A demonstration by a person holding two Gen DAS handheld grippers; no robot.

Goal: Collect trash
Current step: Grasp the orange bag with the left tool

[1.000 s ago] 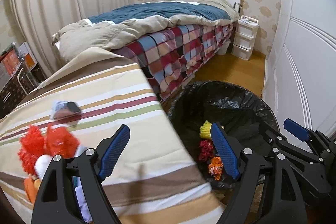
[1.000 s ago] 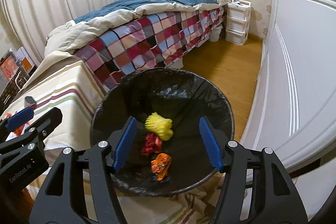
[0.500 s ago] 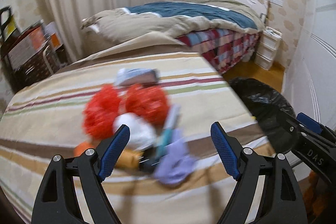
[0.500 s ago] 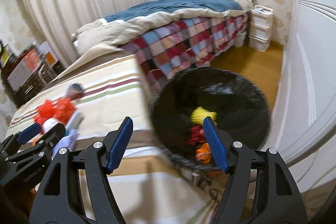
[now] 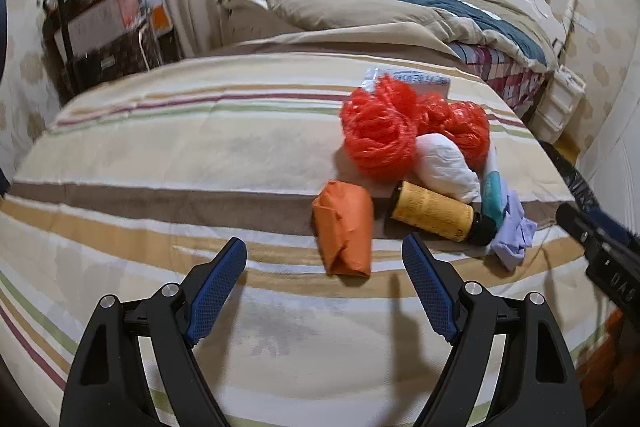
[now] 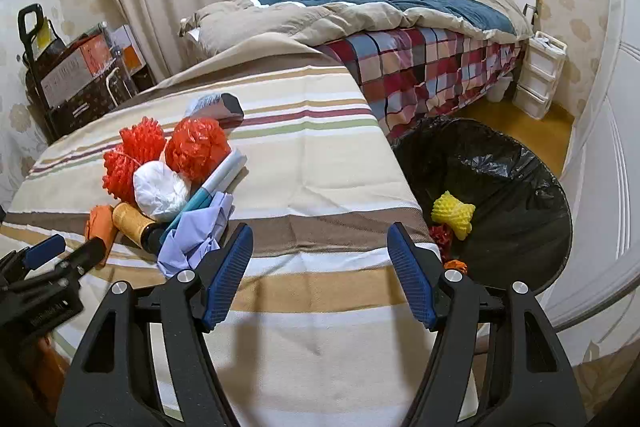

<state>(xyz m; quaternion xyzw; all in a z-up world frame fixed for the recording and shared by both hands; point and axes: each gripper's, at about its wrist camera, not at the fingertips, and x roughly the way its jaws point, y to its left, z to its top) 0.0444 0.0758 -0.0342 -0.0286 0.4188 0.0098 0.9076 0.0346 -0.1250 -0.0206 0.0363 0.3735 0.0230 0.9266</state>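
Note:
A pile of trash lies on the striped tablecloth point(image 5: 160, 155): an orange packet point(image 5: 344, 227), a yellow bottle point(image 5: 432, 213), a white wad point(image 5: 446, 167), red netting point(image 5: 378, 131), a red bag point(image 5: 456, 123), a teal tube point(image 5: 492, 193) and a lilac glove point(image 5: 514, 235). My left gripper point(image 5: 324, 247) hangs open just short of the orange packet, with nothing between its fingers. My right gripper point(image 6: 319, 231) is open over bare cloth, with the lilac glove point(image 6: 196, 231) to its left. The black-lined bin point(image 6: 520, 187) to its right holds a yellow foam net point(image 6: 454, 213) and red and orange scraps.
A flat printed packet point(image 5: 416, 81) lies behind the pile. A bed point(image 6: 400, 15) with a checked cover stands beyond the table, white drawers point(image 6: 540, 75) beside it. A trolley with boxes point(image 6: 68, 67) stands at the left, a white wardrobe door point(image 6: 608, 147) at the right.
Both views have swung left, away from the bin and over the table. The trash pile now lies just ahead of my left gripper. My right jaws stand slightly wider.

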